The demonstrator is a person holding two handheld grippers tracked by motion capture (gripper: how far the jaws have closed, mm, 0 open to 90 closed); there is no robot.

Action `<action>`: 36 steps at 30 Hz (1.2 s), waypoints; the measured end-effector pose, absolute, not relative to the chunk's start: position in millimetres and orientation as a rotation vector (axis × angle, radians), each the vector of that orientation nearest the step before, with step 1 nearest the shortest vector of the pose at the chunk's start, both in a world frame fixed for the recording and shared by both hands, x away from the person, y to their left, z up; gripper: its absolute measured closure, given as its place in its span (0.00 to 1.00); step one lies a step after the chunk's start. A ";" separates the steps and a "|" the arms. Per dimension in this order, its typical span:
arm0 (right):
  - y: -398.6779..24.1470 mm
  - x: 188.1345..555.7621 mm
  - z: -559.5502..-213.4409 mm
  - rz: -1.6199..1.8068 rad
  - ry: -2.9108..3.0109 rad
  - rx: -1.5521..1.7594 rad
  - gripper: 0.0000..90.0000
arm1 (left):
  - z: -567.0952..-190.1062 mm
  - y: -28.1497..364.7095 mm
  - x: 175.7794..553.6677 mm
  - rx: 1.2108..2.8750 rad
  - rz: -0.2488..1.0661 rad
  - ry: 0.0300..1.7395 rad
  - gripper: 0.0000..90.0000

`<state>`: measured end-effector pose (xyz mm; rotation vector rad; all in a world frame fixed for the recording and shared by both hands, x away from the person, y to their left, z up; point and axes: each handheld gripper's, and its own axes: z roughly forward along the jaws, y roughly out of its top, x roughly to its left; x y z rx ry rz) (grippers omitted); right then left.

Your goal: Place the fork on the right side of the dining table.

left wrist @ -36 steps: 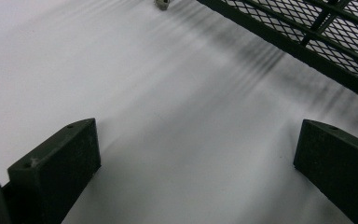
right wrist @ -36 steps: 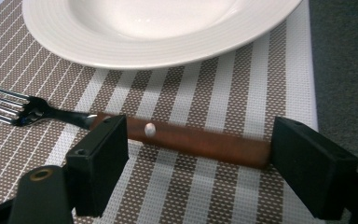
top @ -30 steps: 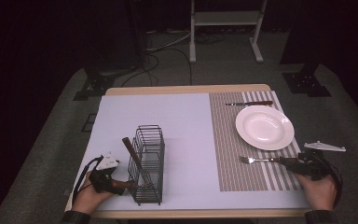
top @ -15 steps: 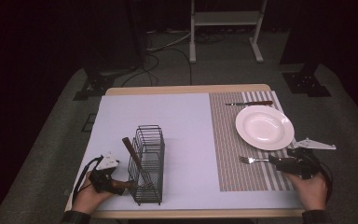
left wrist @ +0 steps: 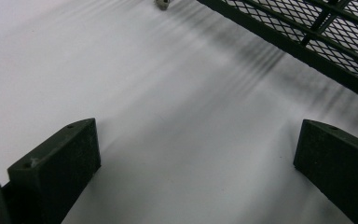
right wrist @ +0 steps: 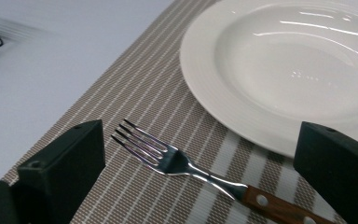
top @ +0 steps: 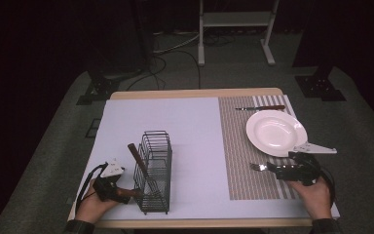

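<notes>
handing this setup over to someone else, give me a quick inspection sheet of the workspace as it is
surface: wooden table under a pale lilac sheet, striped beige woven placemat at its right.
job's things: wooden-handled steel fork flat on the placemat beside the round white ceramic plate; black wire cutlery basket with a brown-handled utensil leaning in it.
clutter: wooden-handled knife beyond the plate.
grippers: right tongs have just been opening, fork between the jaws, untouched; left tongs open, nothing between them, beside the basket.
cables: one trails from each gripper; more on the floor behind.
surroundings: grey carpet, white metal stand, dark background.
</notes>
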<state>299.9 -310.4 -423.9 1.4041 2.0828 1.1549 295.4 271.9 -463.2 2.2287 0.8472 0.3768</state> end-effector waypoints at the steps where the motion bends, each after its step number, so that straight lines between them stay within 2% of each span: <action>1: -308.0 300.3 -423.4 1.157 2.087 1.390 0.01 | -463.2 271.9 295.5 2.229 0.377 0.847 0.00; 20: -256.2 303.1 -417.5 1.242 2.188 1.229 0.01 | -463.2 271.9 295.4 2.229 0.377 0.847 0.00; 36: -192.9 310.3 -420.1 1.256 2.316 1.059 0.01 | -463.2 271.9 295.4 2.228 0.378 0.847 0.00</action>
